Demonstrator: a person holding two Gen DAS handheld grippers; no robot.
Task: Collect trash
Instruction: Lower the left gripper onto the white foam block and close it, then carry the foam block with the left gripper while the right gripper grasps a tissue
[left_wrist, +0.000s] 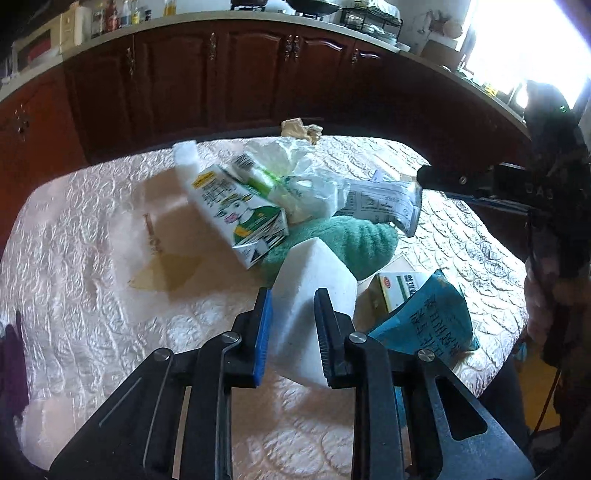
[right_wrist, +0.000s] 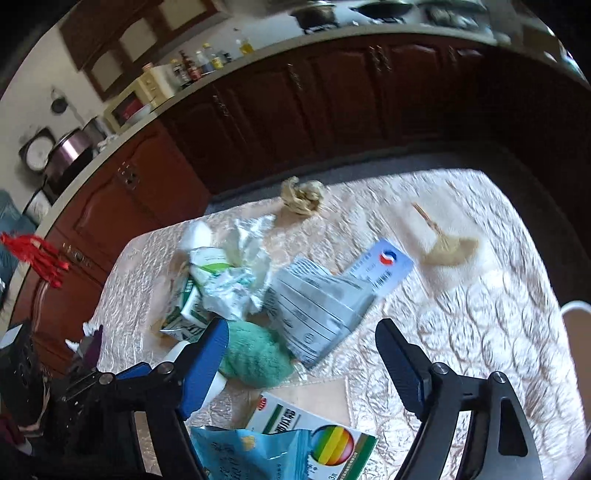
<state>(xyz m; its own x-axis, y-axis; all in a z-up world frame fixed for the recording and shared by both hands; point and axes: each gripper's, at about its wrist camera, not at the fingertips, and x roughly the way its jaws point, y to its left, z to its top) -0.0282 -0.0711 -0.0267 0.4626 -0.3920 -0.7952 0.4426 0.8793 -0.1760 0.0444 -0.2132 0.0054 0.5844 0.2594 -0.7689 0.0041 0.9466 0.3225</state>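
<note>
My left gripper (left_wrist: 293, 294) is shut on a white foam block (left_wrist: 314, 280) that sits low over the cream tablecloth (left_wrist: 92, 258). Behind it lie a milk carton (left_wrist: 236, 210), a green fluffy cloth (left_wrist: 354, 240), a crumpled white plastic bag (left_wrist: 299, 177) and a grey printed packet (left_wrist: 380, 203). My right gripper (right_wrist: 301, 328) stands open over that grey packet (right_wrist: 317, 306), with its pads apart from it. One black finger (left_wrist: 443, 181) of the right gripper shows in the left wrist view, by the packet's top edge.
A medicine box (right_wrist: 306, 424) and a blue snack bag (right_wrist: 251, 454) lie at the near edge. A crumpled brown paper ball (right_wrist: 303, 197), a blue-white card (right_wrist: 384, 266) and a tan scrap (right_wrist: 447, 247) lie farther back. Dark wooden cabinets (left_wrist: 221, 81) stand beyond the table.
</note>
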